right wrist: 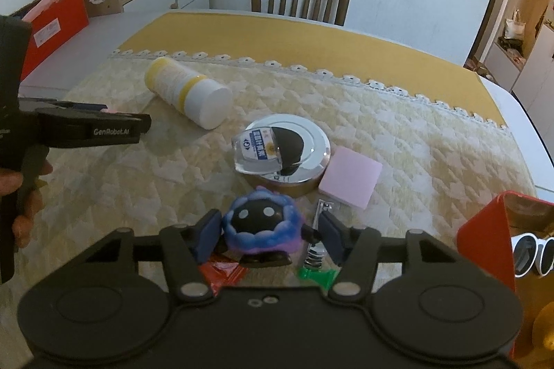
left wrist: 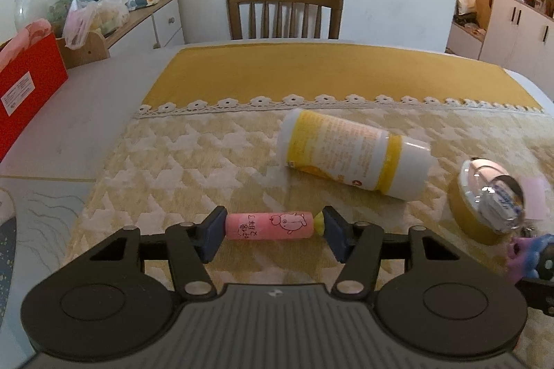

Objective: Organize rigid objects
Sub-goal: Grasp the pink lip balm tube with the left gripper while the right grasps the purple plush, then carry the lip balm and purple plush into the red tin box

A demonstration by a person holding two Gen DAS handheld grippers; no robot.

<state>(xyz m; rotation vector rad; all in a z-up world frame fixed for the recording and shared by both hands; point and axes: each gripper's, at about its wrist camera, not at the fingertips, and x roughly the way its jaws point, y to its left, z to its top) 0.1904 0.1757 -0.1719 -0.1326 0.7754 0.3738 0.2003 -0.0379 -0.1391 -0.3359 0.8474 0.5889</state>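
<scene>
On the quilted cloth (left wrist: 194, 161), left gripper (left wrist: 273, 227) is clenched endwise on the pink tube (left wrist: 270, 225) for a no-roll lift, while right gripper (right wrist: 268, 235) brackets the purple figure (right wrist: 261, 228), contact unclear, bottle (right wrist: 188, 92) lying apart.

At the right edge of the left wrist view, the figurine (left wrist: 529, 256) is cut off and the jar (left wrist: 498, 199) is blurred. In the right wrist view, the sunglasses (right wrist: 533, 253) run off the right edge, and the red packet (right wrist: 223, 273) and green clip (right wrist: 316, 275) lie half hidden behind the gripper (right wrist: 268, 239).
</scene>
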